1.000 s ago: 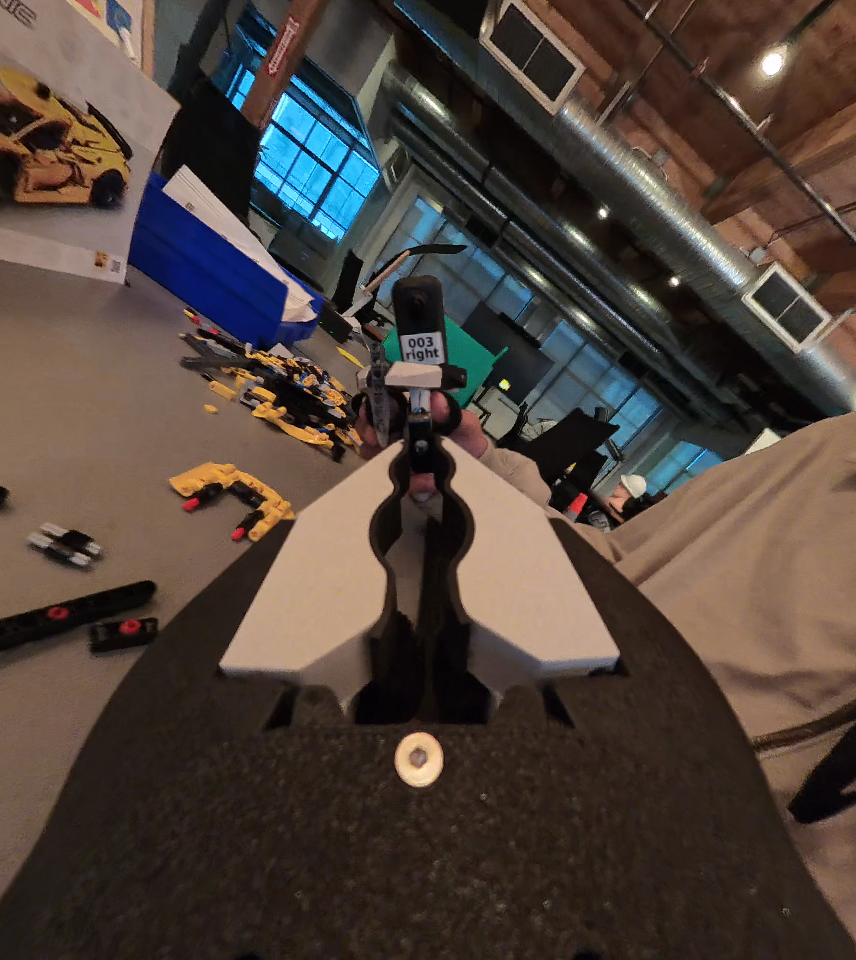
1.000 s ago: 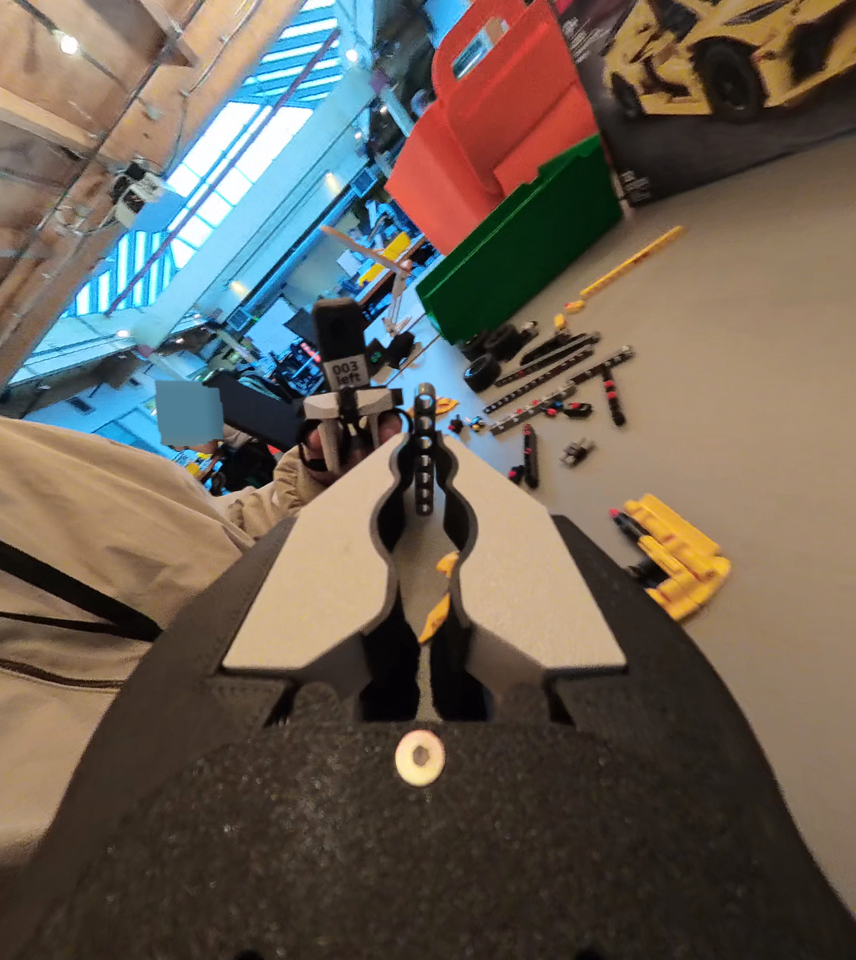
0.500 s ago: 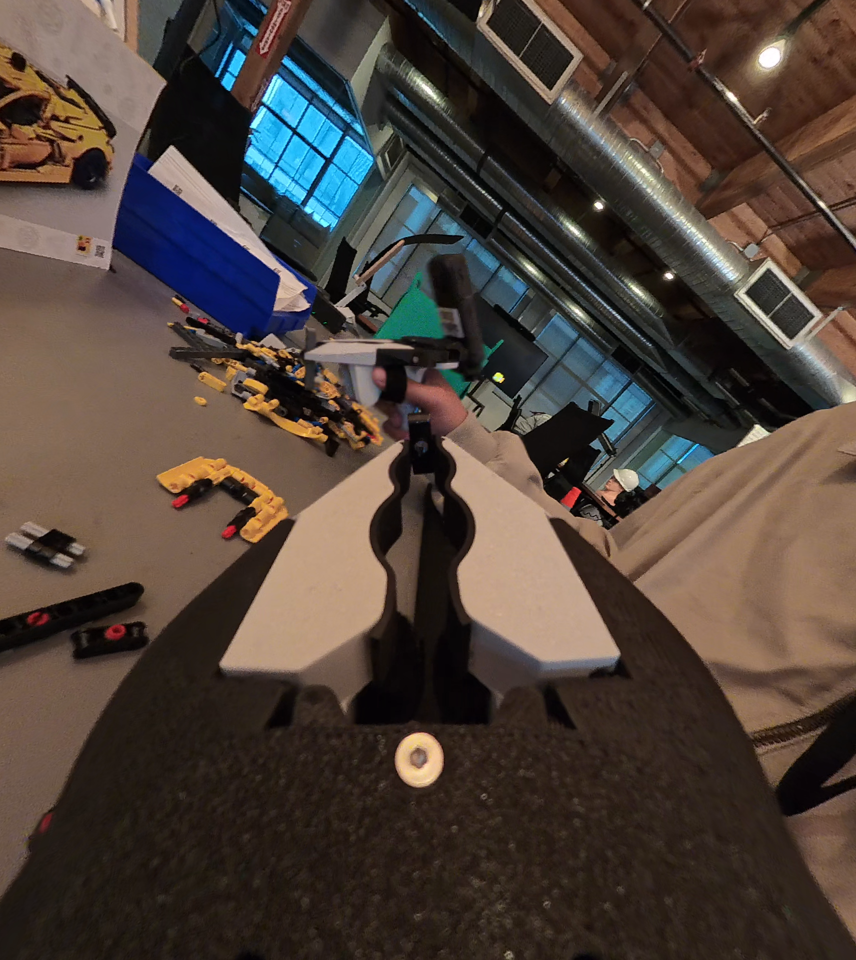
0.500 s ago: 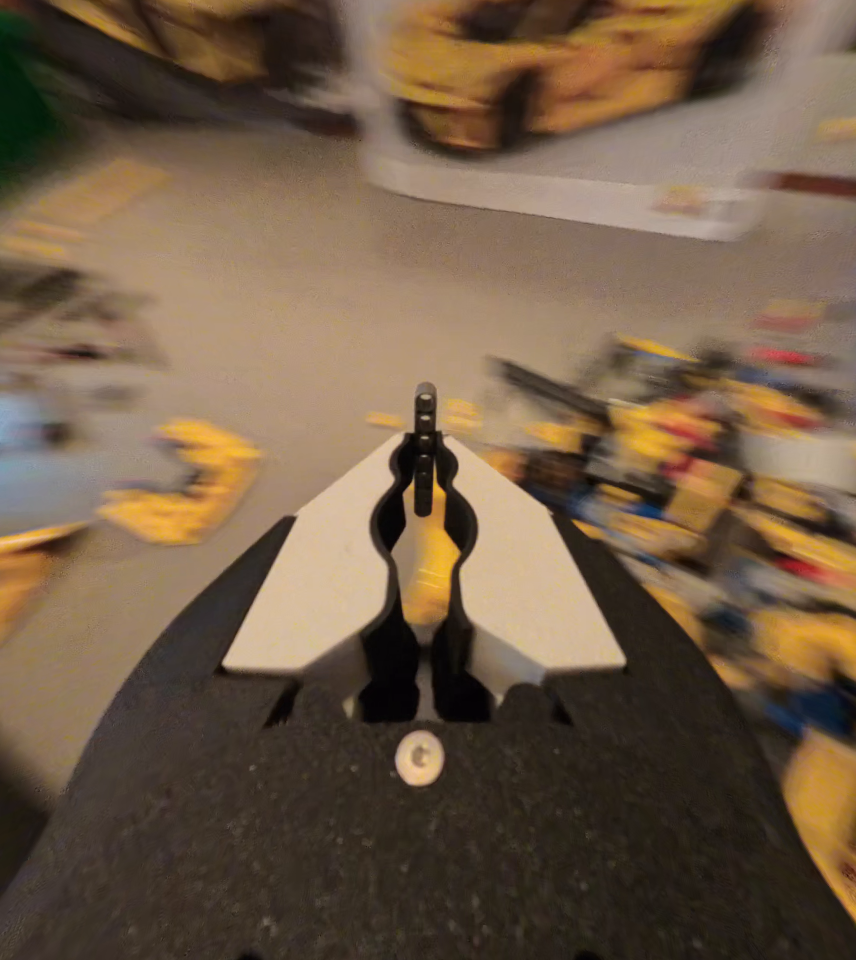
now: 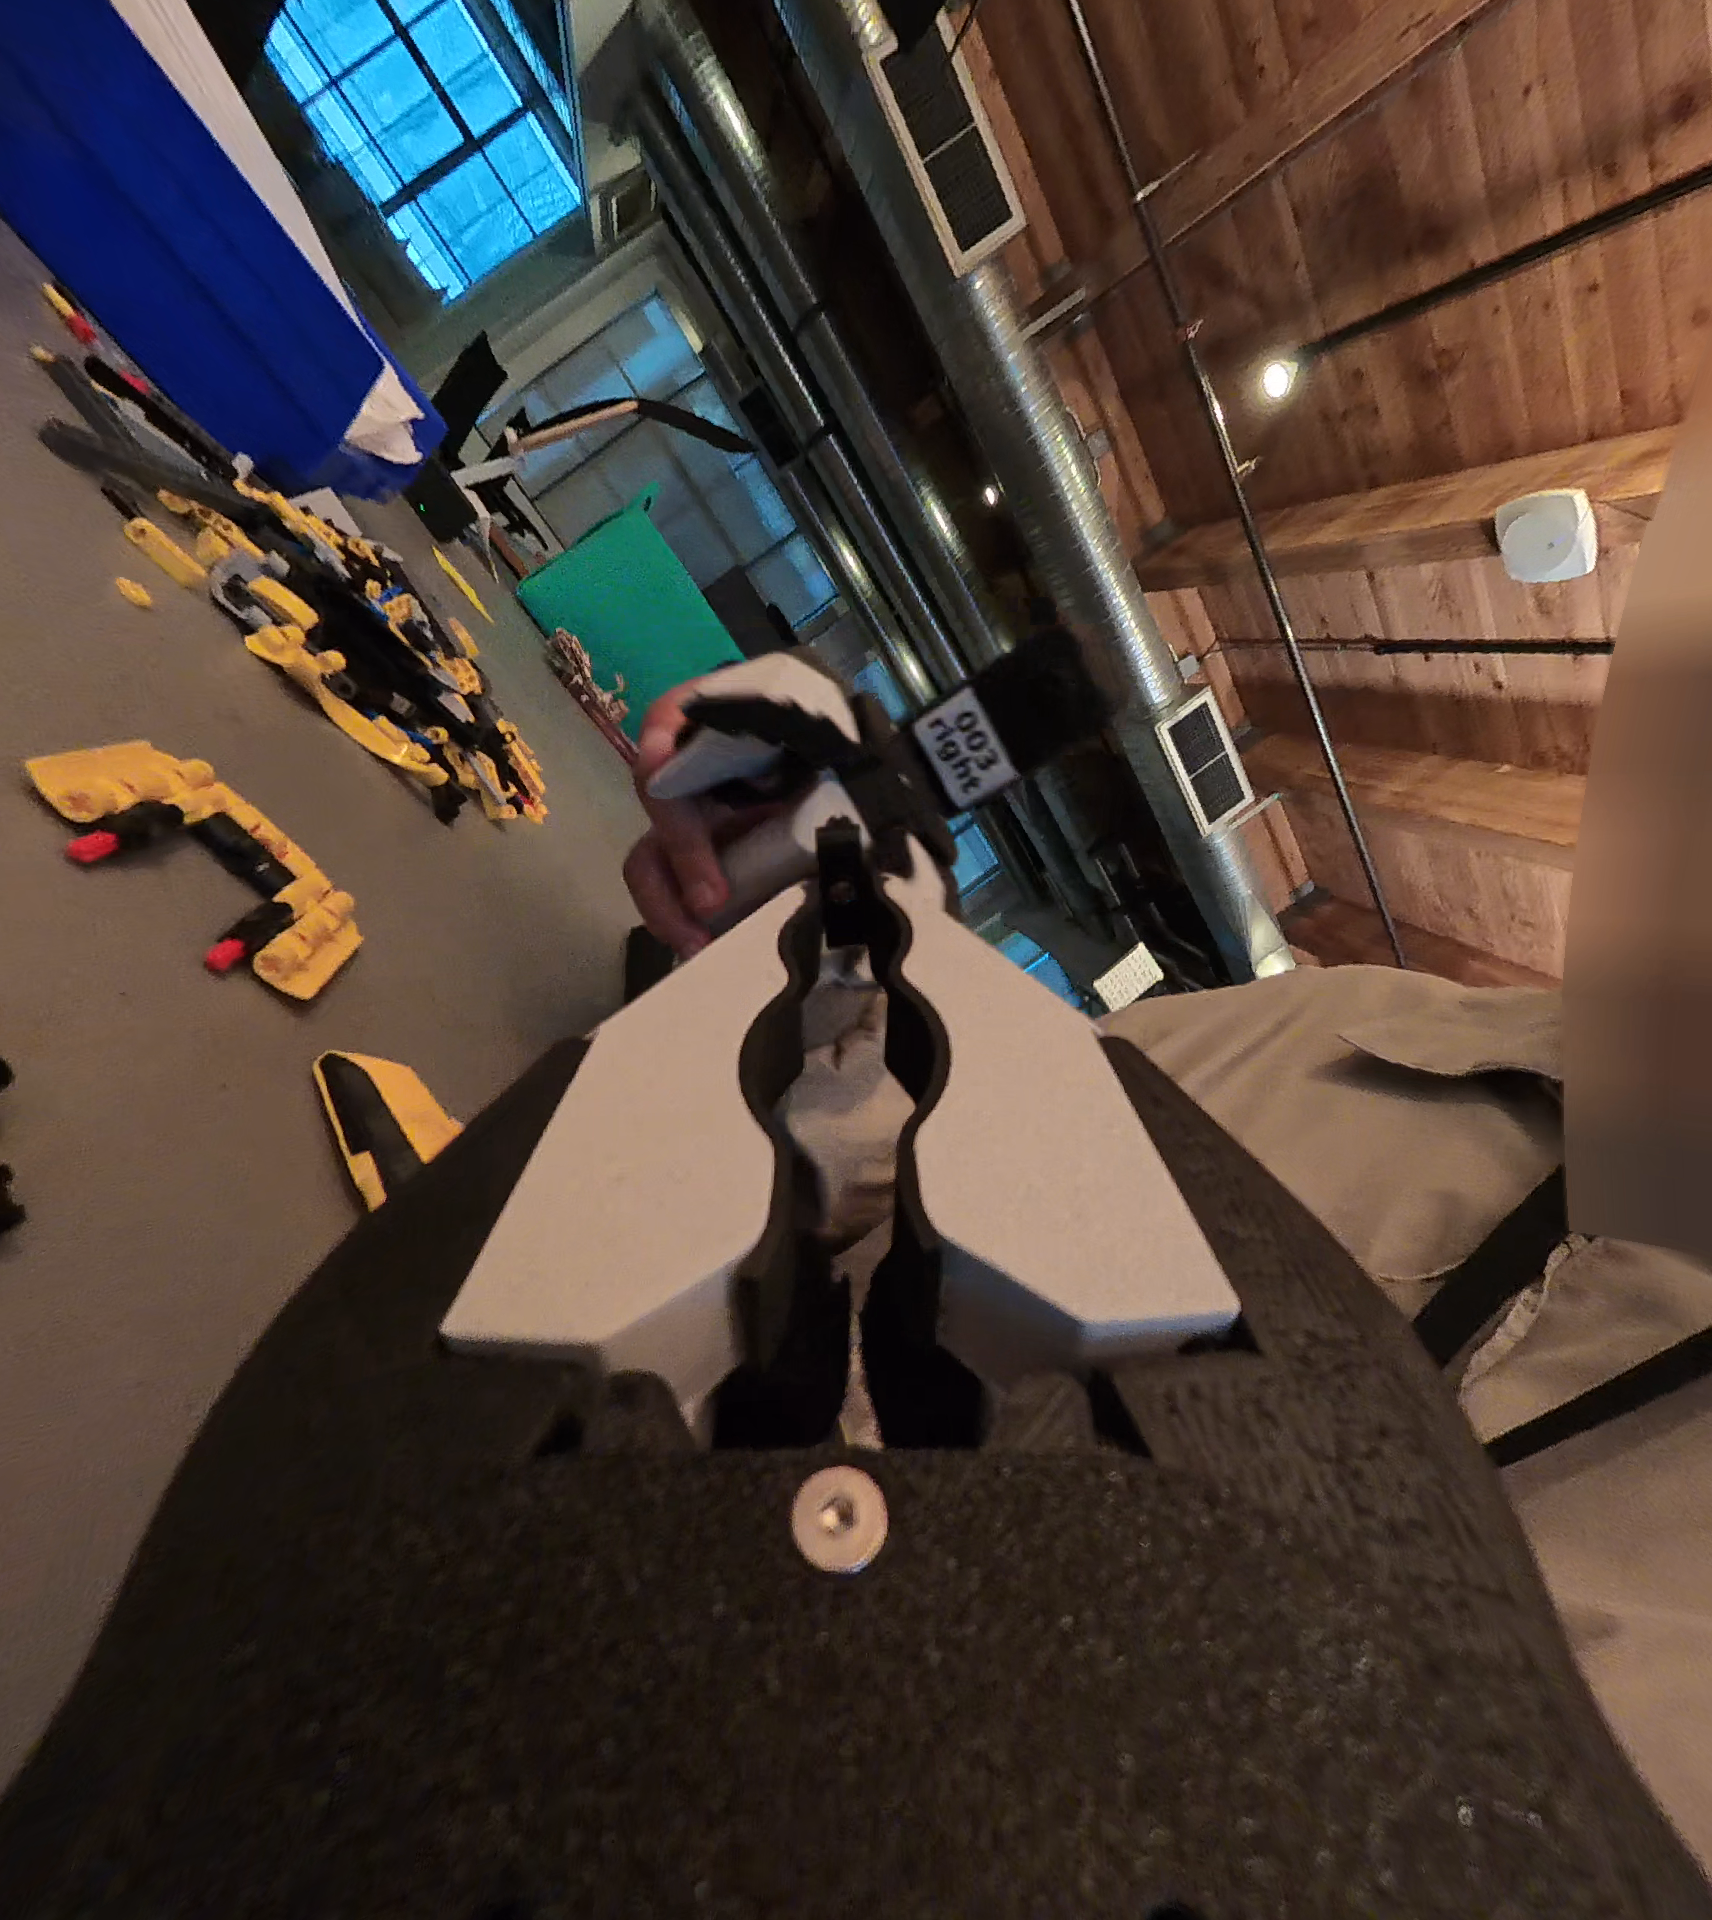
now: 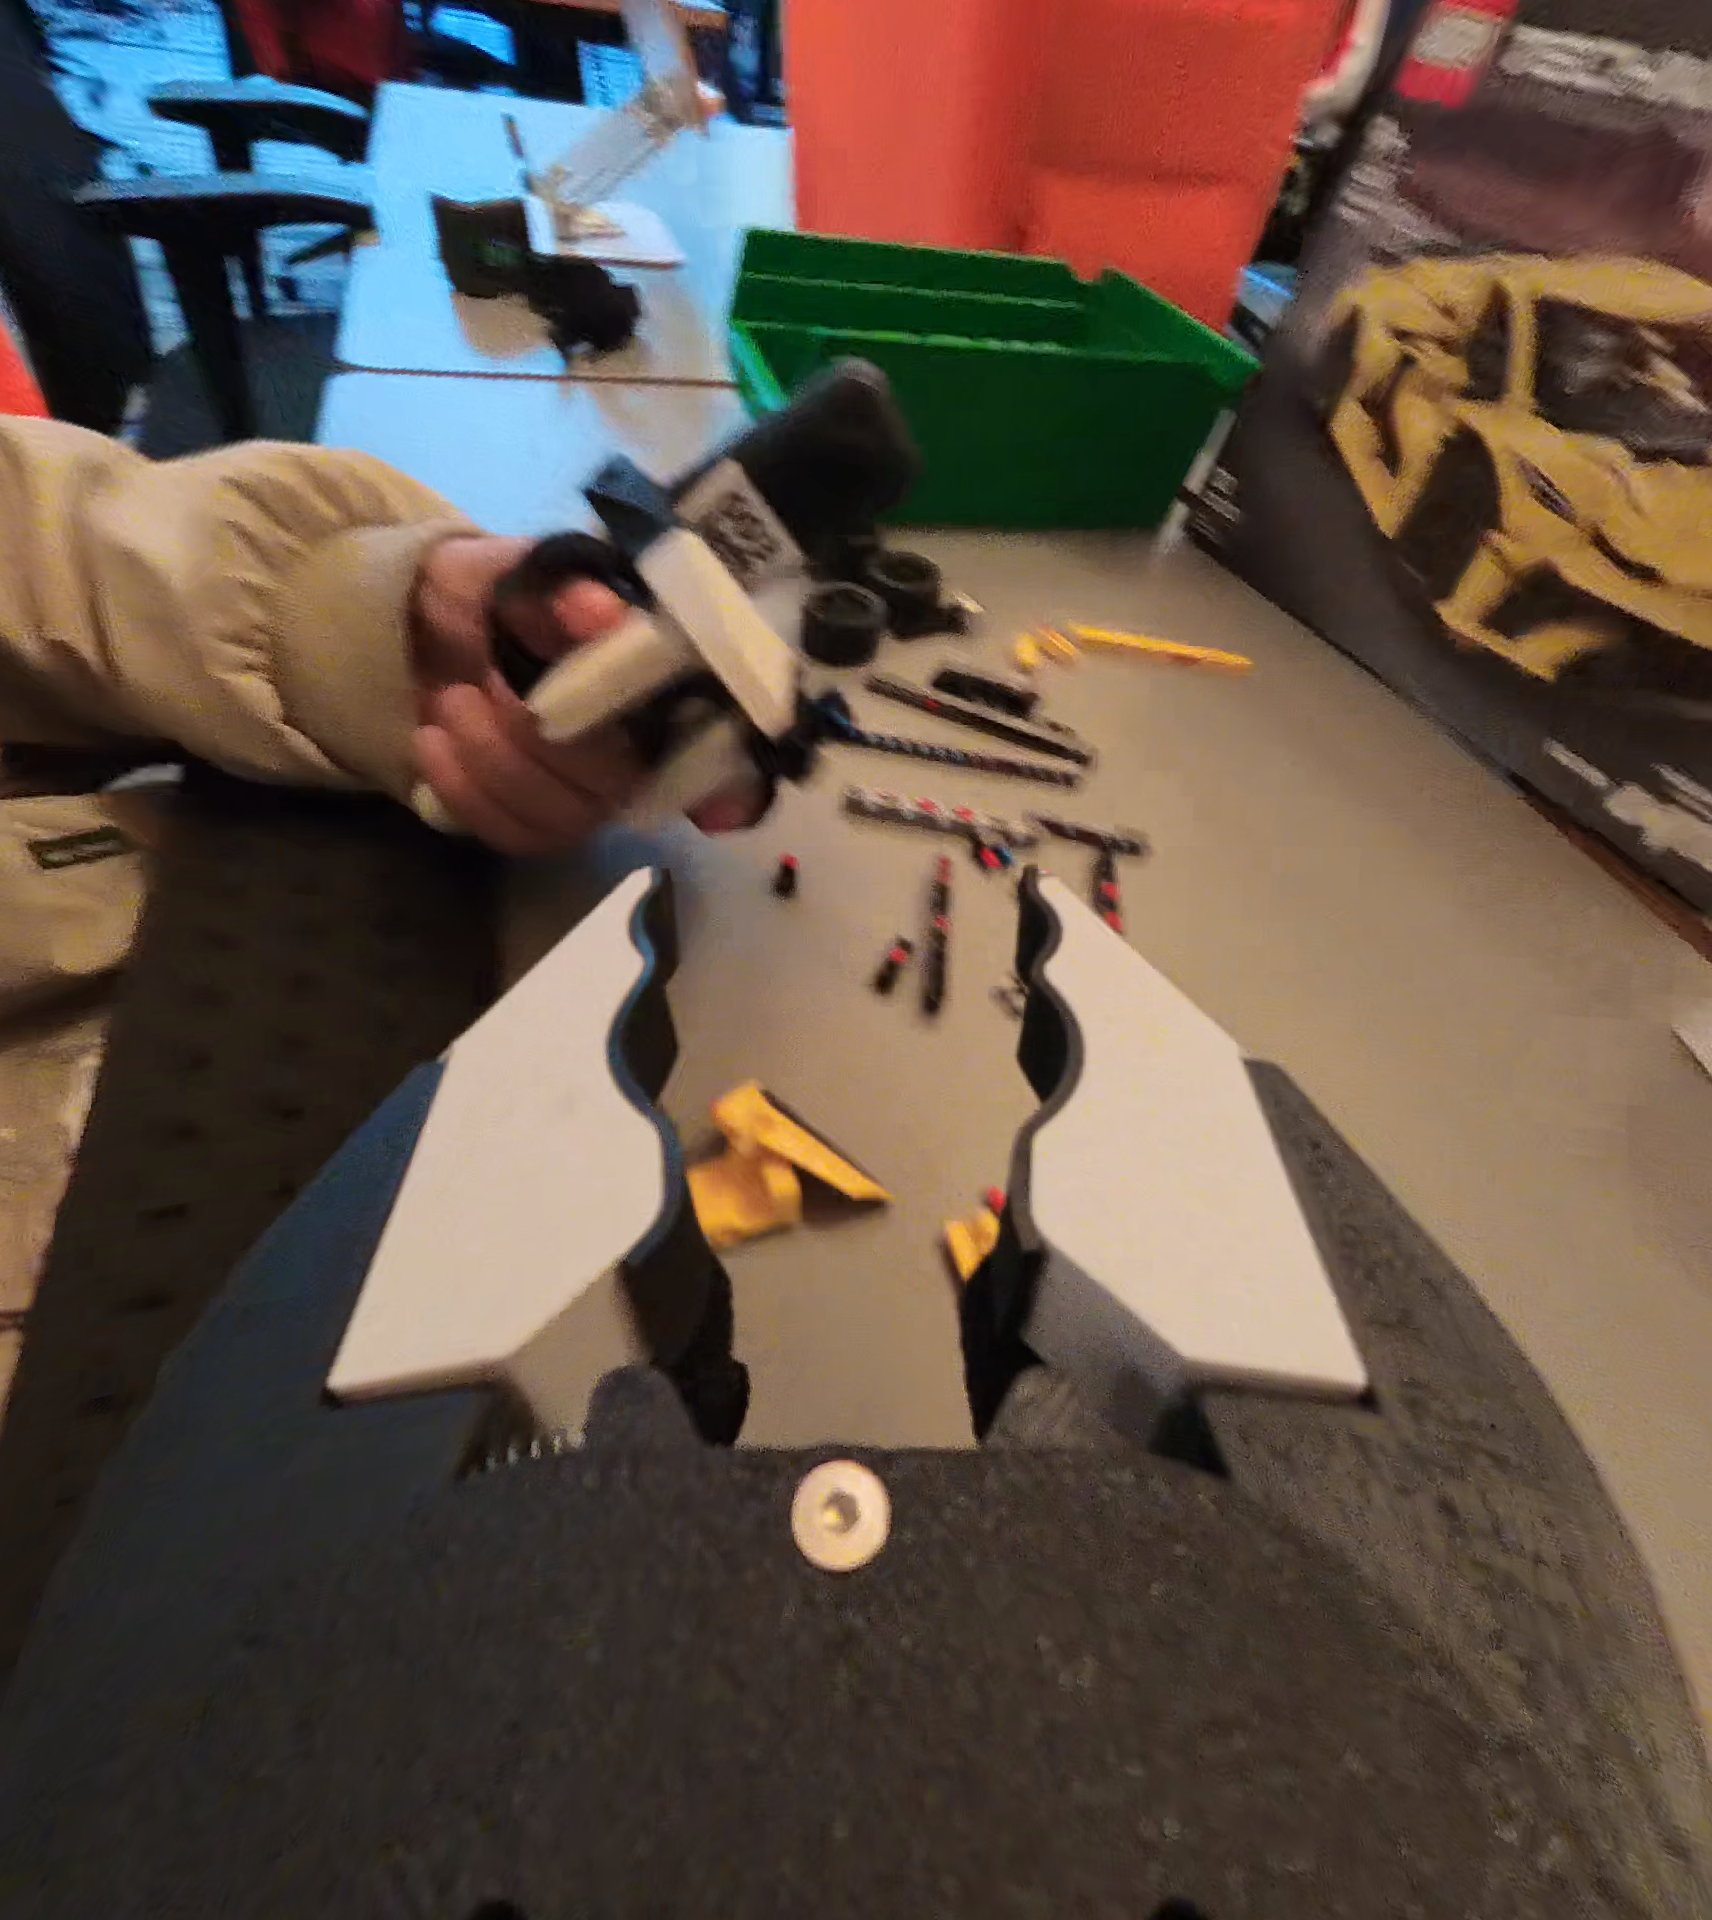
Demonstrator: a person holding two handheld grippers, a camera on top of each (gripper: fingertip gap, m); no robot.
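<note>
the left gripper [image 5: 841,914] is pinched tight on a small black pin piece [image 5: 839,868] at its tips: light, rigid, slick plastic, best held across its middle. the right gripper [image 6: 836,904] gapes wide and empty above a yellow wedge [image 6: 774,1158].

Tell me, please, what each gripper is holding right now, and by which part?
The left gripper is shut on a small black piece, pinched at its lower end between the fingertips. The right gripper is open and holds nothing.
</note>
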